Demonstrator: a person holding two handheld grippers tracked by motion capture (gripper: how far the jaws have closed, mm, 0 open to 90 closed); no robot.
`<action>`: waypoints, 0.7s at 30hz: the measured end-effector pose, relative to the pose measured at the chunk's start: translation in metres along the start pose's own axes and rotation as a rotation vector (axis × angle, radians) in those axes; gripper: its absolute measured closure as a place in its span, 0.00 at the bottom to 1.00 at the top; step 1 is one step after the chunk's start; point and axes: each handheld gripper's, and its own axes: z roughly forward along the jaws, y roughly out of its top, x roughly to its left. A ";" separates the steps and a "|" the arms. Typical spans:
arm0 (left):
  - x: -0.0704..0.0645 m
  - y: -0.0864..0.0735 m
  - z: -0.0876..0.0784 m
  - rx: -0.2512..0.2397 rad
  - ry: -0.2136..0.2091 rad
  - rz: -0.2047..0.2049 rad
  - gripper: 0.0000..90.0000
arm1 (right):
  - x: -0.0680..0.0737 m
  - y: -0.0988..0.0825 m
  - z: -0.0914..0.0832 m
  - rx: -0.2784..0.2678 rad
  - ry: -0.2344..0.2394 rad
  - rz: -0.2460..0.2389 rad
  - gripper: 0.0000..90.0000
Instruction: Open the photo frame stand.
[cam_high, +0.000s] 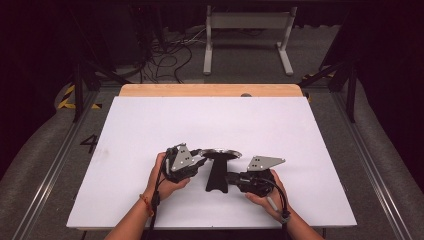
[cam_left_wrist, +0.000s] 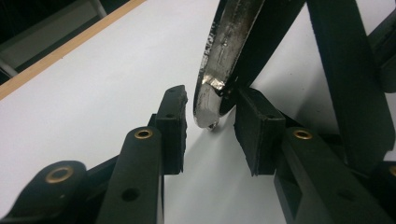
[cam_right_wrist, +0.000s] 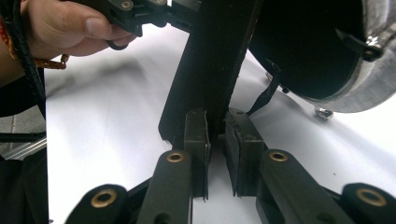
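Firmly between pads: pan handle

From my remote seat, the pan shows a worn, scuffed metal rim, shiny in patches, with a matt black handle. The jaws look like matt black plastic with brass-coloured rivets. The counter is smooth matt white, edged in pale wood.

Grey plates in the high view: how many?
2. One grey plate tops the left gripper; the other plate tops the right gripper. More could be hidden underneath.
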 end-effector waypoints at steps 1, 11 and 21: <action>0.000 0.000 -0.001 -0.002 0.001 0.000 0.71 | 0.000 0.000 -0.001 0.002 -0.006 -0.003 0.89; 0.000 -0.004 -0.017 0.025 0.001 0.028 0.71 | 0.003 0.003 -0.014 0.004 -0.066 -0.060 0.89; 0.009 -0.013 -0.035 0.062 0.030 0.043 0.69 | 0.008 0.006 -0.022 -0.004 -0.097 -0.096 0.88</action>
